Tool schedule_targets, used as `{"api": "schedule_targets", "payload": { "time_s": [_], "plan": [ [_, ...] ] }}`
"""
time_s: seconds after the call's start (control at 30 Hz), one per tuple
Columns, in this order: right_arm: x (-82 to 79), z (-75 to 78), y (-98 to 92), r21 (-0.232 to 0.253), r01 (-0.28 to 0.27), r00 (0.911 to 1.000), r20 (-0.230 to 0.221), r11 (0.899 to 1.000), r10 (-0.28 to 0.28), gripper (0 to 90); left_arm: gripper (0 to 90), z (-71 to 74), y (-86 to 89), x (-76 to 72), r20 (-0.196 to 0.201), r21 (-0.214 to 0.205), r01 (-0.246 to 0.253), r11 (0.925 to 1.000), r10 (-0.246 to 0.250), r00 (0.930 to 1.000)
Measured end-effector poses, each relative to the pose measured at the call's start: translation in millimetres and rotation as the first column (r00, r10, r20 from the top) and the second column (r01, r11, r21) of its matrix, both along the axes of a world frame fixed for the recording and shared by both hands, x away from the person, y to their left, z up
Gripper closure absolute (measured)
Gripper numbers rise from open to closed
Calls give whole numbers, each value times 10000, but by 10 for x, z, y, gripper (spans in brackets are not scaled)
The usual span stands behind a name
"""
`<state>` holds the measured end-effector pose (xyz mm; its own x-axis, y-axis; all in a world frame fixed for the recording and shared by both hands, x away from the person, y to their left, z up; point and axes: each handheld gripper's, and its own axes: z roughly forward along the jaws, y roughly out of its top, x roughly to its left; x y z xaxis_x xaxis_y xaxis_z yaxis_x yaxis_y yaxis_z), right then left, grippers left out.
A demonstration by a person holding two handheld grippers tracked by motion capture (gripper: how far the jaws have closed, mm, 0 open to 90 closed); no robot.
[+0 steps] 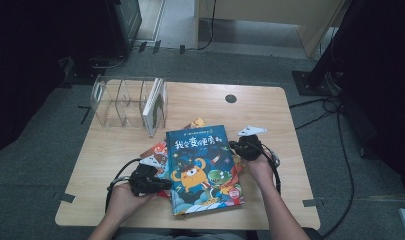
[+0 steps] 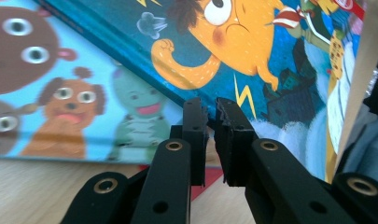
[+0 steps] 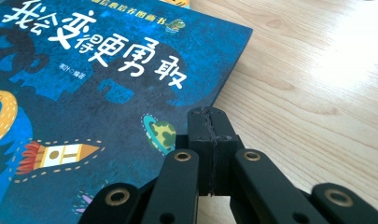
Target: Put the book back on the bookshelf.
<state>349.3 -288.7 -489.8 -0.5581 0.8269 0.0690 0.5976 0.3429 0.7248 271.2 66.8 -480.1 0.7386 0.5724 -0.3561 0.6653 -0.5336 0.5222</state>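
Blue picture book lies flat on the counter, topmost of a loose pile, in front of the clear rack. Left gripper at the book's left edge: fingers nearly together, narrow gap, nothing visibly pinched. Right gripper at the book's right edge: fingers fully closed, empty. A light-blue animal book lies under the blue book.
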Motion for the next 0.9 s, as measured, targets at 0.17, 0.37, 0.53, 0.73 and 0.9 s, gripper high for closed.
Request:
{"api": "schedule_targets", "payload": {
  "time_s": [0.17, 0.37, 0.53, 0.73, 0.9],
  "plan": [
    [-11, -14, -40, 7, 117, 9998, -143, 9999, -117, 899, 831, 2, -103, -34, 85, 40, 142, 9999, -143, 9999],
    [-5, -36, -51, 7, 254, 9996, -117, 9997, -254, 900, 820, 11, -176, -91, 269, 38, 340, 9994, -340, 9991],
    [25, -44, -22, 383, 676, 9966, -499, 9970, -656, 900, 821, 8, -156, -106, 126, -228, 332, 9992, -330, 9994],
    [33, -40, 111, 96, 464, 9988, -159, 9989, -462, 900, 824, 26, -150, -162, 119, -314, 442, 9985, -439, 9990],
    [52, -32, 156, 7, 229, 9997, -106, 9997, -229, 900, 829, 27, -162, -209, 296, -258, 474, 9985, -466, 9985]
  ]
}}
